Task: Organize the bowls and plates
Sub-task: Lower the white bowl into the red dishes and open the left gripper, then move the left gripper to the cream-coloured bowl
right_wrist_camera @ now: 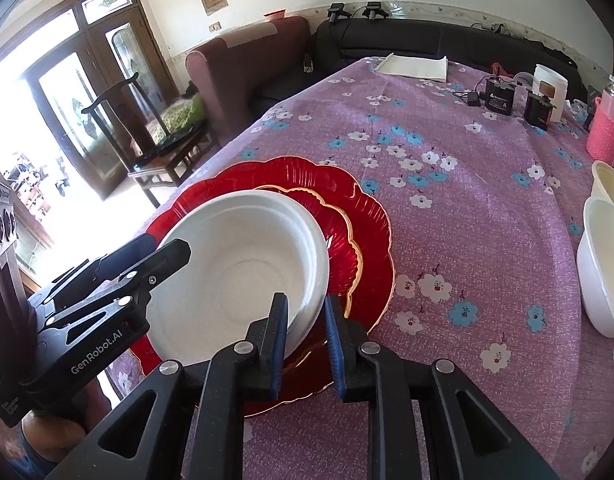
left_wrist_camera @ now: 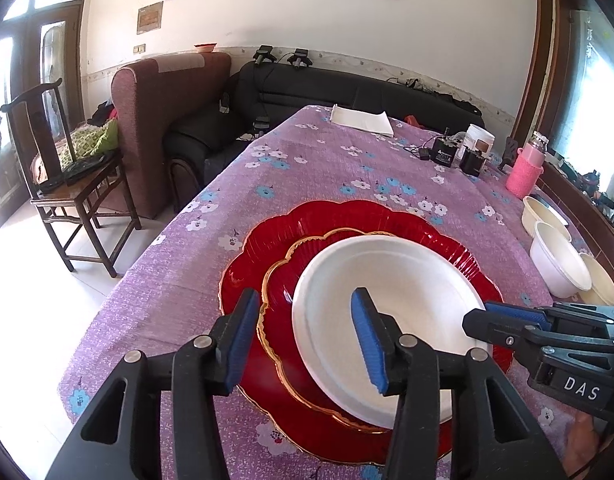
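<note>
Centre of the left wrist view, the stack: a large red scalloped plate (left_wrist_camera: 439, 236) lies flat on the purple flowered tablecloth (left_wrist_camera: 315, 168), a smaller red plate with a gold rim (left_wrist_camera: 283, 288) sits on top of it, and a white bowl (left_wrist_camera: 387, 292) rests on that one, pushed toward the lower right of the stack. The left gripper (left_wrist_camera: 307, 336) fills the bottom of the frame with its jaws spread wide, one blue pad over the left edge of the red plates, the other over the bowl's hollow, gripping nothing. From the right edge the right gripper (left_wrist_camera: 483, 320) reaches in at the bowl's rim. In the right wrist view that right gripper (right_wrist_camera: 305, 332) stands at lower centre, jaws narrowed with the white bowl's (right_wrist_camera: 243, 268) near rim between the blue pads; a sliver of gap shows on the right pad's side, so whether it is actually pinching I cannot tell. The left gripper (right_wrist_camera: 163, 252) comes in from the left edge over the bowl's far rim. Over at the right edge wait more pale bowls (right_wrist_camera: 603, 256), nested close together, well apart from the red large plate (right_wrist_camera: 371, 216). Upper right, a pink bottle (left_wrist_camera: 525, 172), black boxes (left_wrist_camera: 445, 152) and a folded white cloth (left_wrist_camera: 361, 119).
</note>
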A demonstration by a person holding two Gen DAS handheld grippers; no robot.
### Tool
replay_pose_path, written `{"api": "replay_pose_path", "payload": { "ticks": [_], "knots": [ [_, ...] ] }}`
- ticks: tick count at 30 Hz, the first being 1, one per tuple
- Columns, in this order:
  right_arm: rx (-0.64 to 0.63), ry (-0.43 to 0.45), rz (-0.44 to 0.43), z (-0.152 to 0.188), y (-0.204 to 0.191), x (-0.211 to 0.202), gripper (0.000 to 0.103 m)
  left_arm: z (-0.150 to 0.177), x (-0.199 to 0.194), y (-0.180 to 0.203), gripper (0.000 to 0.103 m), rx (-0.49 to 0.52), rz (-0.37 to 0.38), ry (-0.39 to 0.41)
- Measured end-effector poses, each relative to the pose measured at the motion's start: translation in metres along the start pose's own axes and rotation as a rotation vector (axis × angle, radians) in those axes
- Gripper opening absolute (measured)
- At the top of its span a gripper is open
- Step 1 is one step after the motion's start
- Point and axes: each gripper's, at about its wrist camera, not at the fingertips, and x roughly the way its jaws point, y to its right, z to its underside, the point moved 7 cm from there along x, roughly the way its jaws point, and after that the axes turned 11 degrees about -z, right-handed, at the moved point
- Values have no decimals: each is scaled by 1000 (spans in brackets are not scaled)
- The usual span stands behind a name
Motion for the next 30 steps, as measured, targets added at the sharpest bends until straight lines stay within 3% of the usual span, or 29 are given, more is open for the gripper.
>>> {"api": "replay_pose_path", "payload": {
  "ticks": [18, 30],
  "knots": [
    [16, 70, -15, -2, 4, -28, 25, -6, -13, 9, 51, 23, -20, 30],
    [75, 145, -18, -1, 29, -64, 25, -21, -41, 44, 52, 94, 2, 79]
  ]
}}
